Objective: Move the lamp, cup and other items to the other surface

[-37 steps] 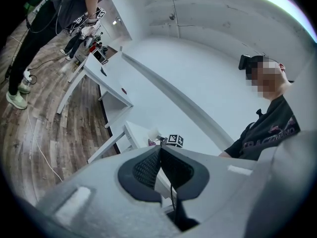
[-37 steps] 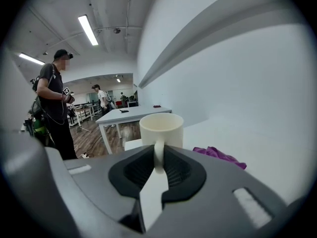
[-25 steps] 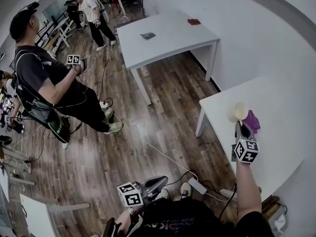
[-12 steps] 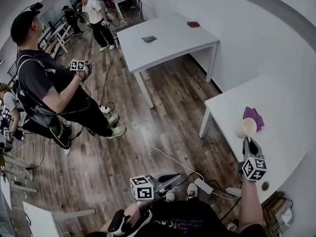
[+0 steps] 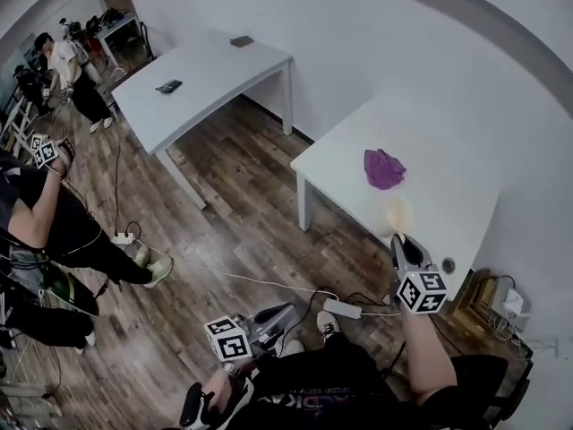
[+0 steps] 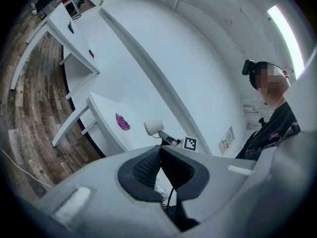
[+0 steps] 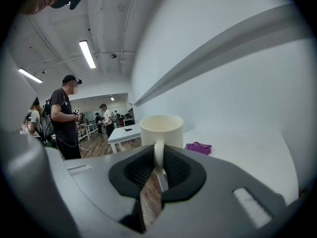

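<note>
cream-coloured cup (image 7: 161, 130) sits clenched by its handle in the right gripper (image 7: 157, 168), squeezed between the pads, a pinch only the right gripper view makes plain. the head view shows just a pale blur over the white desk (image 5: 448, 195) near its front edge, with the purple cloth (image 5: 383, 168) lying further in toward the wall. the left gripper (image 6: 159, 168) hangs low by the person's lap, jaws pressed together on nothing, and its view catches the cup side-on, apart from the cloth.
</note>
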Available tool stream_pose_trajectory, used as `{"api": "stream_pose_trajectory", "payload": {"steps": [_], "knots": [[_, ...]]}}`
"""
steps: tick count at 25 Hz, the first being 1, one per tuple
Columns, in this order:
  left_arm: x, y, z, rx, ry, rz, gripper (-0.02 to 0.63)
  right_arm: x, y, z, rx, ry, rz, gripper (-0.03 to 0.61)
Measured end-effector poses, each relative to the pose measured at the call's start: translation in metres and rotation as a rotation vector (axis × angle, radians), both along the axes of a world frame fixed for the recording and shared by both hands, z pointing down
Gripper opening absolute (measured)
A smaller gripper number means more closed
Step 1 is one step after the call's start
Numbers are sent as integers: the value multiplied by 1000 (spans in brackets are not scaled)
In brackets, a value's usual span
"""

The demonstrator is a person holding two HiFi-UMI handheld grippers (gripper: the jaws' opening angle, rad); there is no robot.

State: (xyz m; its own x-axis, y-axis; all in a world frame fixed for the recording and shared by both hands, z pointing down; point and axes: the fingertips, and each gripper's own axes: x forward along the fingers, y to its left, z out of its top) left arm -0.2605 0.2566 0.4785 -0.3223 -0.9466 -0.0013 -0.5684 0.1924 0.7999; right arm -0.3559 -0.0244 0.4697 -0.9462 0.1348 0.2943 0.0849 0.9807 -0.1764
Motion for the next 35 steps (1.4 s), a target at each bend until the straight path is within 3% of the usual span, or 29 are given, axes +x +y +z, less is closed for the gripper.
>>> {"api": "stream_pose_trajectory", "payload": {"steps": [8, 15, 30, 35], "knots": [[44, -42, 7, 31, 2, 277, -5, 125, -34, -6, 23, 4, 231, 49], [78, -66, 12, 42, 25, 416, -5, 201, -53, -3, 30, 19, 367, 48], [128, -138, 7, 60, -7, 691, -5, 328, -104, 9, 36, 40, 635, 49], [189, -187, 9, 34, 1, 823, -5, 420, -141, 11, 5, 59, 770, 49]]}}
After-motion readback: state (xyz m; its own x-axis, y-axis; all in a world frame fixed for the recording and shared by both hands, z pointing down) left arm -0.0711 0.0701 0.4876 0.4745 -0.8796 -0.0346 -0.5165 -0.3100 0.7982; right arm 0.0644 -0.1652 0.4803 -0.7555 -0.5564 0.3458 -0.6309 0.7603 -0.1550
